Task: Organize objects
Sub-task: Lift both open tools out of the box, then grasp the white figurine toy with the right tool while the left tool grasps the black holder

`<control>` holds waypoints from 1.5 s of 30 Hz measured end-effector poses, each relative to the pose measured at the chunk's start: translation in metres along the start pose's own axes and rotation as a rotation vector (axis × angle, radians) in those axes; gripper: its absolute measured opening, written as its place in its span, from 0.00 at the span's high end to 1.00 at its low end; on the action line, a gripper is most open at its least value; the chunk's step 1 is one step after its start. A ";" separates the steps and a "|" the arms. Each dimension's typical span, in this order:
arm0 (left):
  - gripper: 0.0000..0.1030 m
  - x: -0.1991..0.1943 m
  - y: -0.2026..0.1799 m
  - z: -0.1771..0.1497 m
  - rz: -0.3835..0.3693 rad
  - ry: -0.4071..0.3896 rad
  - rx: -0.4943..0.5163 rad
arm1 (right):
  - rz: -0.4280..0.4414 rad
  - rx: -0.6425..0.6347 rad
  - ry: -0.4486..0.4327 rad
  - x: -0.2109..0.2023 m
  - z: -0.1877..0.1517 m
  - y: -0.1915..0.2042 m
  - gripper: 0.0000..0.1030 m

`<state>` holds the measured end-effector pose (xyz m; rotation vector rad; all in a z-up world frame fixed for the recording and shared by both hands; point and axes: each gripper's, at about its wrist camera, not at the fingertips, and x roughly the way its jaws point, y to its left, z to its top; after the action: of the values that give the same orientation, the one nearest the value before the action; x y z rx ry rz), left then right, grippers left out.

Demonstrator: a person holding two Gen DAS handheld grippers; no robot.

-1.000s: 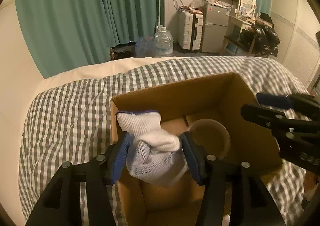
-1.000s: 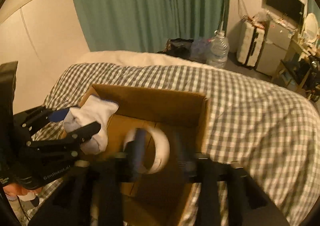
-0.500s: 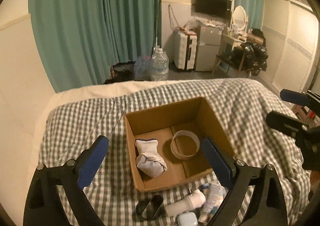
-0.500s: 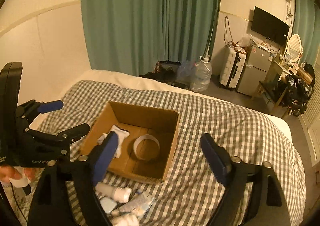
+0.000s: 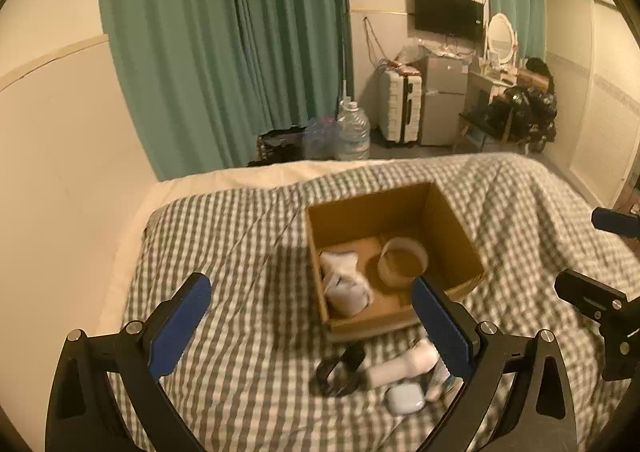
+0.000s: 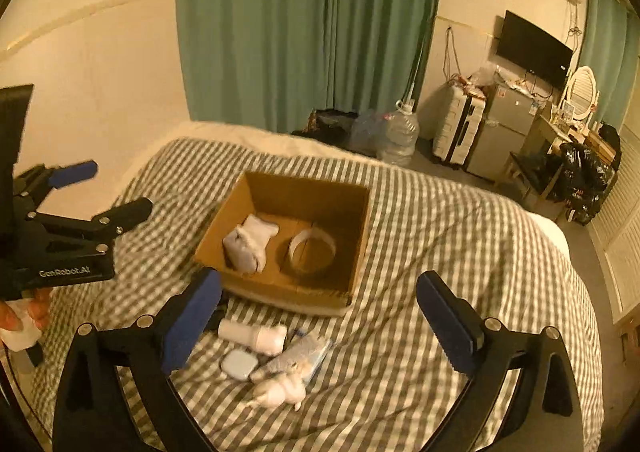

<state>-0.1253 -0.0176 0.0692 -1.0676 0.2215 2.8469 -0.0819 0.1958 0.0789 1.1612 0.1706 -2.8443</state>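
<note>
An open cardboard box [image 5: 456,228] [image 6: 360,236] sits on the checked bed. Inside it lie a white sock bundle [image 5: 344,284] [image 6: 250,242] and a tape ring [image 5: 402,258] [image 6: 312,250]. In front of the box lie a white bottle [image 5: 402,368] [image 6: 254,334], a small white case [image 5: 404,400] [image 6: 239,363], a tube [image 6: 296,356], a black clip [image 5: 340,370] and a small white toy [image 6: 280,392]. My left gripper [image 5: 312,324] is open and empty above the bed, left of the box front. My right gripper [image 6: 320,322] is open and empty above the loose items.
The checked bedspread [image 5: 240,244] covers the bed, with a wall at the left. Beyond the bed stand green curtains [image 5: 224,52], water jugs [image 5: 352,128], a suitcase [image 5: 400,112], a small fridge [image 5: 446,96] and a cluttered desk.
My left gripper opened and let the sock bundle drop into the box. Both grippers then pulled back and up from the box, bringing the loose items into view.
</note>
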 end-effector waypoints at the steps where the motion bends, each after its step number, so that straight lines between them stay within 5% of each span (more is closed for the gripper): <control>1: 0.00 0.001 0.001 -0.007 0.004 0.004 -0.002 | -0.006 -0.010 0.006 0.003 -0.006 0.003 0.05; 13: 0.00 0.038 -0.014 -0.094 0.067 0.063 -0.093 | -0.058 -0.011 0.095 0.065 -0.076 0.023 0.05; 27: 0.00 0.096 -0.020 -0.155 0.083 0.203 -0.101 | 0.053 0.028 0.243 0.141 -0.138 0.033 0.05; 29: 0.00 0.098 -0.024 -0.157 0.082 0.203 -0.086 | 0.066 0.016 0.257 0.146 -0.144 0.036 0.09; 33: 0.00 0.103 -0.029 -0.159 0.074 0.211 -0.078 | 0.070 -0.015 0.312 0.157 -0.155 0.040 0.33; 41: 0.00 0.117 -0.029 -0.151 0.040 0.212 -0.096 | 0.050 0.006 0.251 0.142 -0.149 0.028 0.39; 43: 0.00 0.124 -0.029 -0.147 0.052 0.215 -0.095 | 0.031 -0.008 0.230 0.139 -0.140 0.028 0.64; 45: 0.00 0.129 -0.029 -0.143 0.060 0.208 -0.101 | 0.011 -0.022 0.215 0.139 -0.130 0.024 0.72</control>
<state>-0.1258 -0.0084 -0.1256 -1.4024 0.1276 2.8233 -0.0880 0.1856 -0.1127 1.4570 0.2050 -2.6959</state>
